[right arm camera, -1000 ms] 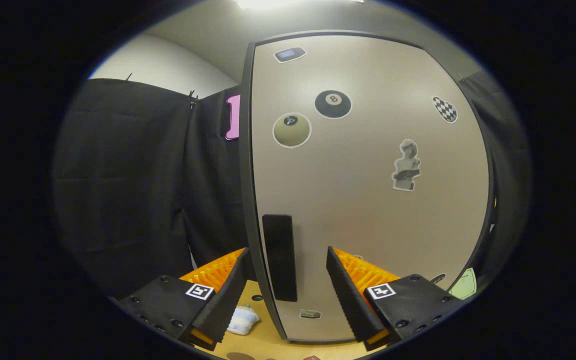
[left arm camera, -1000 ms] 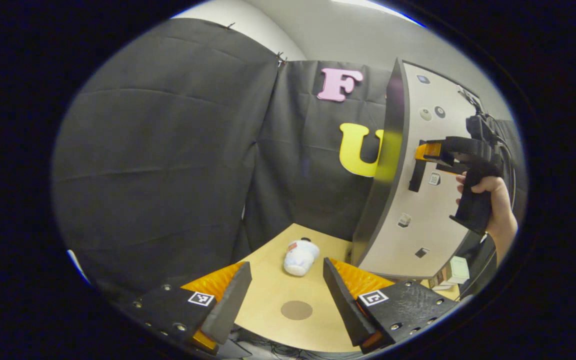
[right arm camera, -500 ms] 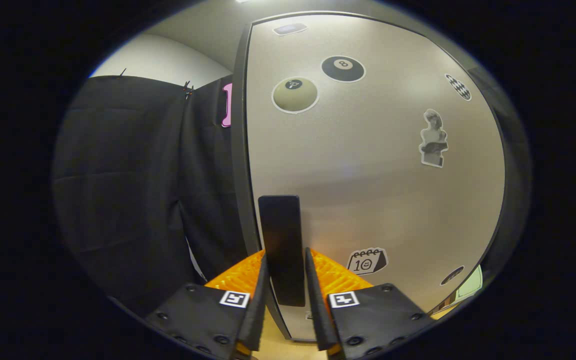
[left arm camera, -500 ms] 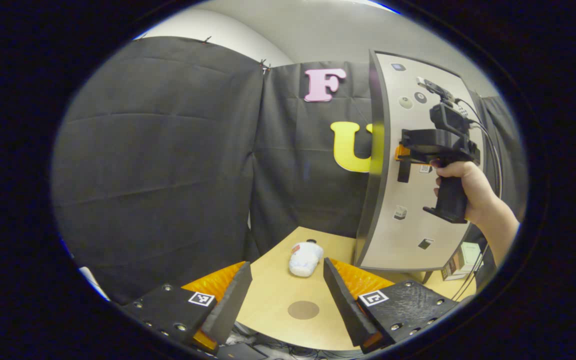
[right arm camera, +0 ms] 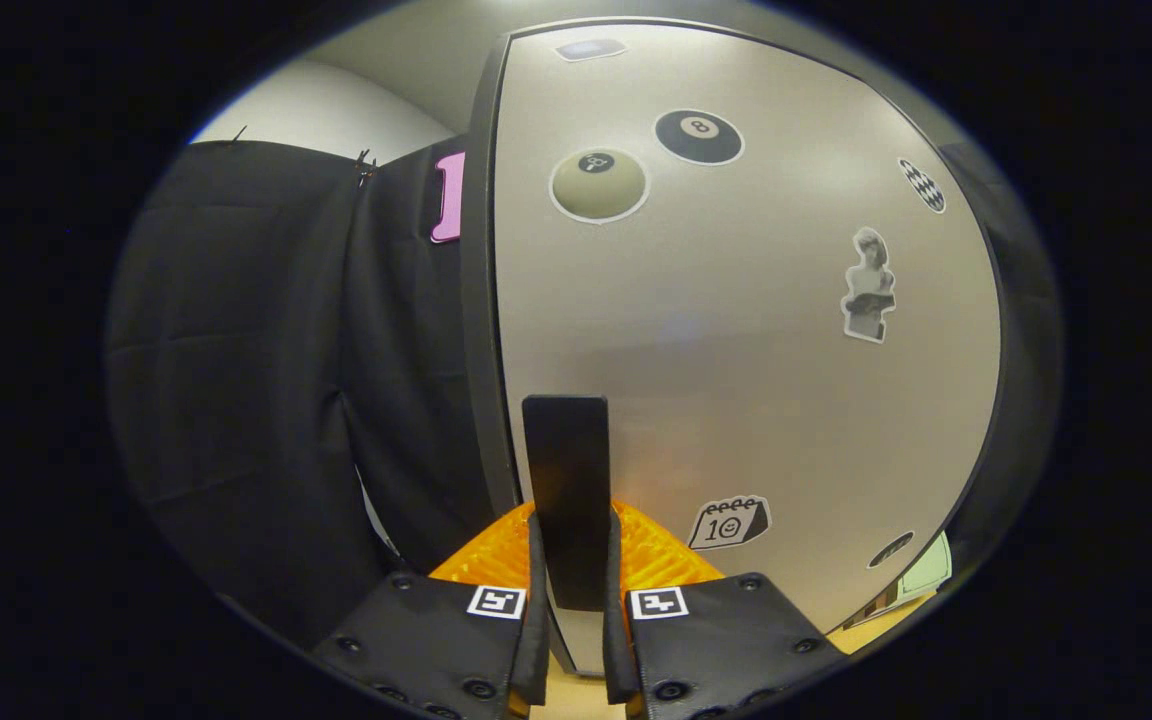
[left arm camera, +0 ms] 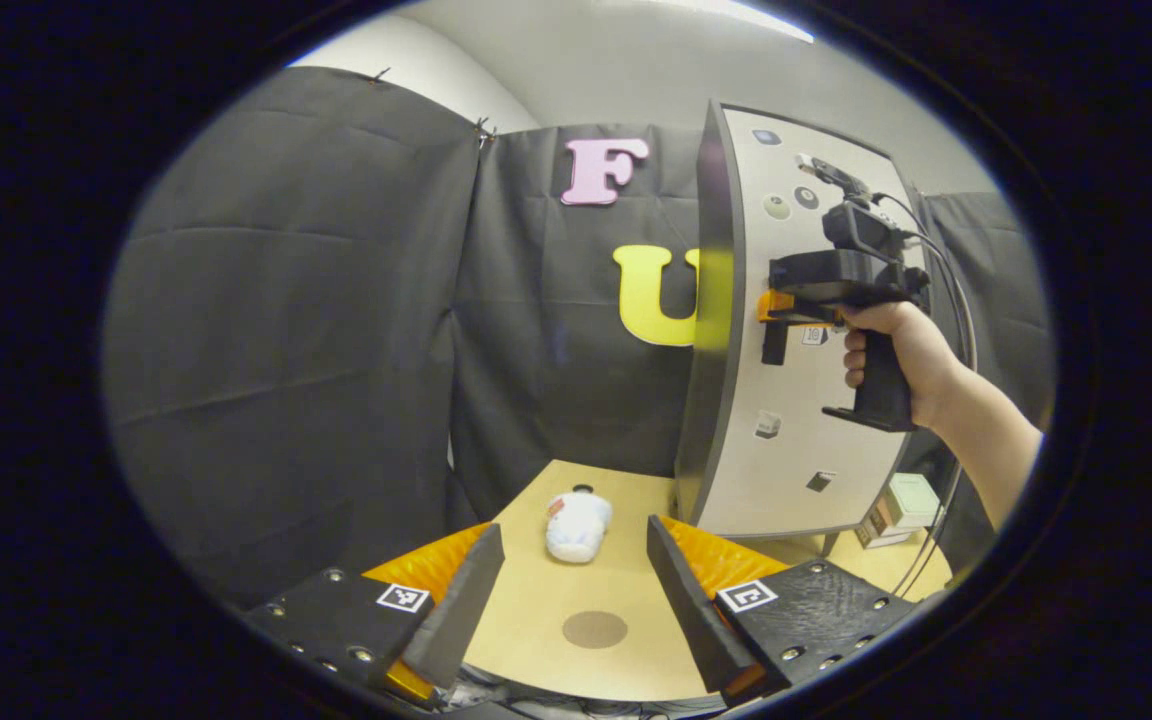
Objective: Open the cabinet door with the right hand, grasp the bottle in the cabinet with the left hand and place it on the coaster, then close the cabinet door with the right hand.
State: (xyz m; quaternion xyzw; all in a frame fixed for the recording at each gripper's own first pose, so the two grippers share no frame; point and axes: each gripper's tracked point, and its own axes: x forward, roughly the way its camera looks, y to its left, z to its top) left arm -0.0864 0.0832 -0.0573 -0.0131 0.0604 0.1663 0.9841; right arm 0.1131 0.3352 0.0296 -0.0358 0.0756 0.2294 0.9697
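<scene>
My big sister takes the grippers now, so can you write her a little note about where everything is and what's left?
Right gripper: shut on the door handle of the cabinet door.
Left gripper: open, holding nothing, above the table.
Bottle: lying on its side on the table, beyond the coaster, not on it.
Done: bottle out of the cabinet, handle gripped.
Left: the bottle is not on the coaster; whether the door is fully shut can't be told.

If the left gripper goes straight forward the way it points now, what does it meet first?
Probably the bottle, lying on the table ahead of the open left gripper; depth is unclear.
</scene>
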